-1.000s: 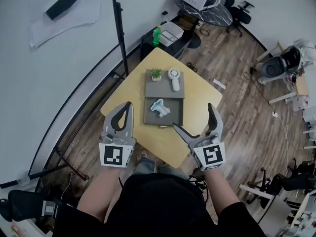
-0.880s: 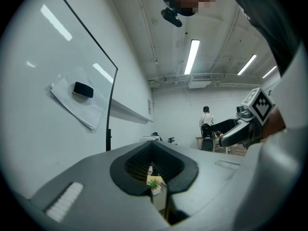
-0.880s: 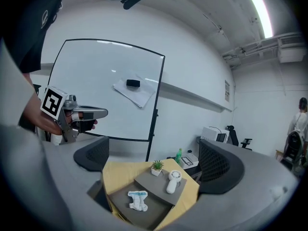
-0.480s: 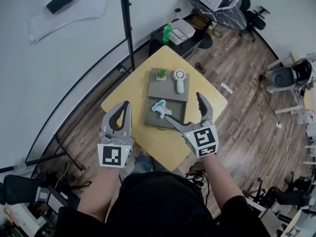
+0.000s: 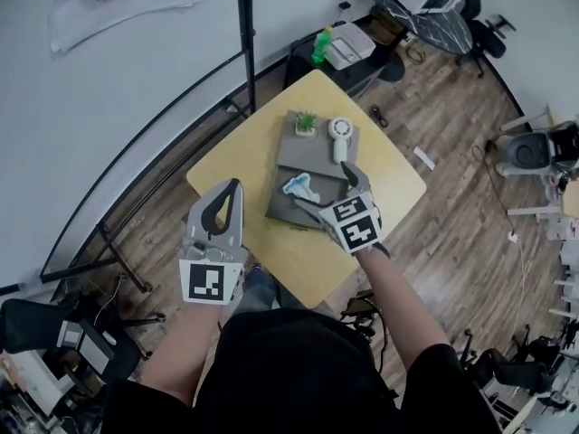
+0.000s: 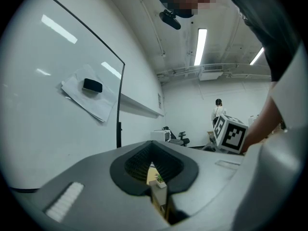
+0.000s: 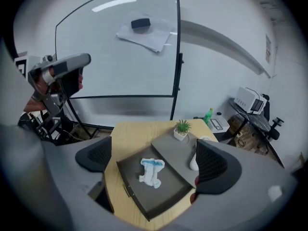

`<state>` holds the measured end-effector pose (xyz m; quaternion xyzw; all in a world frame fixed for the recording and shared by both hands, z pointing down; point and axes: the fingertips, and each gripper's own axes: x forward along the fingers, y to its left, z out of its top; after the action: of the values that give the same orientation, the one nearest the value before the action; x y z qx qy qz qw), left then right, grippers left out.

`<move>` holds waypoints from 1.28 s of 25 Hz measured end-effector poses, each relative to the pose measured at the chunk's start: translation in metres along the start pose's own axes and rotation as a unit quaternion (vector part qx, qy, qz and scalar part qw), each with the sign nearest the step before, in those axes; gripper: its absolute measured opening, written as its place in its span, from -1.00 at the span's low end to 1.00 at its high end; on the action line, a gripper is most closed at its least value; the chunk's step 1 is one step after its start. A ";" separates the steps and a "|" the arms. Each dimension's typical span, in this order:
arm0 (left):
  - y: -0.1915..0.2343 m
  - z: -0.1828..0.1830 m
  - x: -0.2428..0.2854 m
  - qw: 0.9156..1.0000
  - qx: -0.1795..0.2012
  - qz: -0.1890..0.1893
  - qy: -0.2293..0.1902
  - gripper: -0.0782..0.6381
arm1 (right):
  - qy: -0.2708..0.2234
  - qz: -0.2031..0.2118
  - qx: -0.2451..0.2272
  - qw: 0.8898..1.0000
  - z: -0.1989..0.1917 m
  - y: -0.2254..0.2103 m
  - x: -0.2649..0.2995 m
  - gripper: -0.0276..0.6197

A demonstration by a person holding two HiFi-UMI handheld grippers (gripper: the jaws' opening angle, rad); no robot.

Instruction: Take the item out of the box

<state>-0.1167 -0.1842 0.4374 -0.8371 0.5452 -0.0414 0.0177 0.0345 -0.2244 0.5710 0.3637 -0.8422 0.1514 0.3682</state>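
Above box [image 5: 280, 210]: right gripper [image 5: 326, 188], fingers [image 7: 216, 165] apart.

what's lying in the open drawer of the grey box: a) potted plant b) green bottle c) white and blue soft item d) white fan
C: the white and blue soft item lies in the open drawer, while the potted plant and white fan sit on top of the box.

**Clearance Around the Open Drawer**

The drawer [image 7: 166, 189] is standing open upward, and its low walls are ringing the item [image 7: 150, 171]. At 12 o'clock, a potted plant [image 7: 182, 128] and a white fan [image 5: 340, 136] are occupying the box top [image 7: 175, 148]. Bare table [image 5: 235, 165] is flanking the box at 9 and 3 o'clock. The right gripper [image 5: 326, 186], jaws apart, is hanging over the drawer.
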 end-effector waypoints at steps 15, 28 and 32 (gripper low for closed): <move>0.007 -0.018 0.009 1.000 -0.008 0.009 0.012 -0.78 | 0.189 0.026 0.000 0.982 -0.072 -0.002 0.079 0.68; 0.009 -0.041 0.003 0.999 -0.018 0.018 0.039 -0.78 | 0.279 0.062 0.033 0.958 -0.121 0.002 0.129 0.55; 0.010 -0.045 0.000 0.999 -0.017 0.019 0.044 -0.78 | 0.318 0.076 0.045 0.944 -0.139 0.006 0.134 0.50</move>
<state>-0.1299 -0.1876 0.4816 -0.8241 0.5620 -0.0683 -0.0201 0.0384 -0.2145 0.7640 0.2476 -0.6989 0.3247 0.5872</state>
